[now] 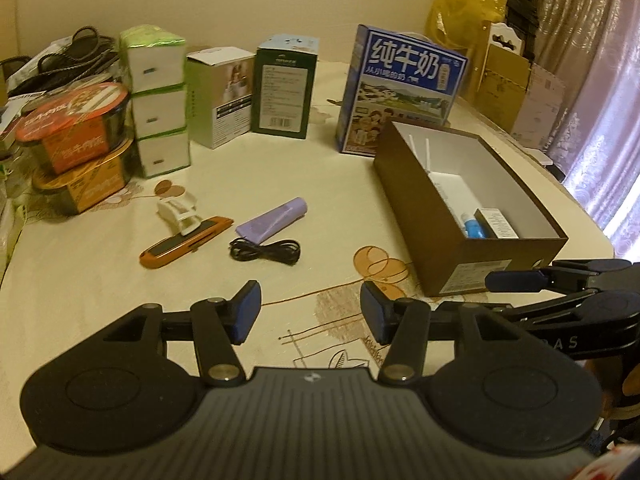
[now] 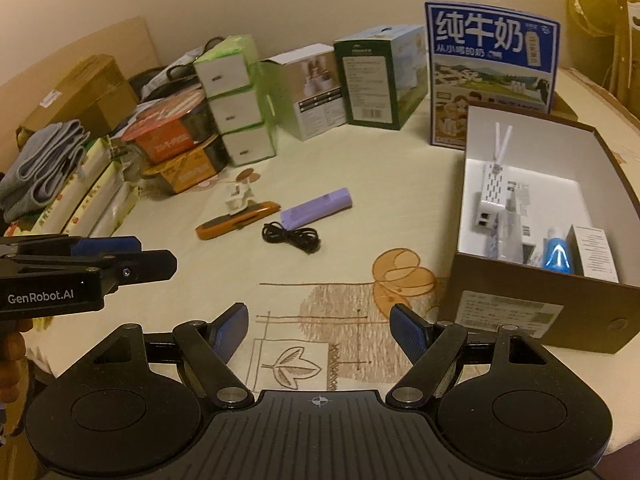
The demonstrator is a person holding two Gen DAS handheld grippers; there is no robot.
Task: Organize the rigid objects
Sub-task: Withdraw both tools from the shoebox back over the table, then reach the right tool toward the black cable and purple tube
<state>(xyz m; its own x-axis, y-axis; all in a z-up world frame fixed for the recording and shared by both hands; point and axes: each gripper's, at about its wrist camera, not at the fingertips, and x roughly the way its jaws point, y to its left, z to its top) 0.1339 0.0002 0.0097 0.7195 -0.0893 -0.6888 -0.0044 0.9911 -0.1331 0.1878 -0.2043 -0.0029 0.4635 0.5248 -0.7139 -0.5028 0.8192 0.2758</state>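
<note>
Left wrist view has our left gripper (image 1: 310, 314) low over the cream patterned tablecloth (image 1: 100, 300), blue pads spread with only cloth between them; our right gripper (image 1: 516, 280) enters from the right edge, just in front of the brown cardboard box with the white interior (image 1: 420, 216).

Near the middle of the surface we see an orange utility knife (image 1: 186, 242) with a white plastic clip (image 1: 180, 210) resting on it, a lilac tube (image 1: 272, 220) beside them, and a coiled black cable (image 1: 266, 250) just in front of the tube.

Right wrist view shows the right gripper's fingers equally spread and holding nothing. Only this view looks deep into the box: a white perforated device with two thin antennas (image 2: 494, 184), a blue-and-white tube (image 2: 556, 254) and a small white carton (image 2: 596, 254). It also reveals folded grey cloth (image 2: 44, 160) at the left edge, hidden from the other camera.
</note>
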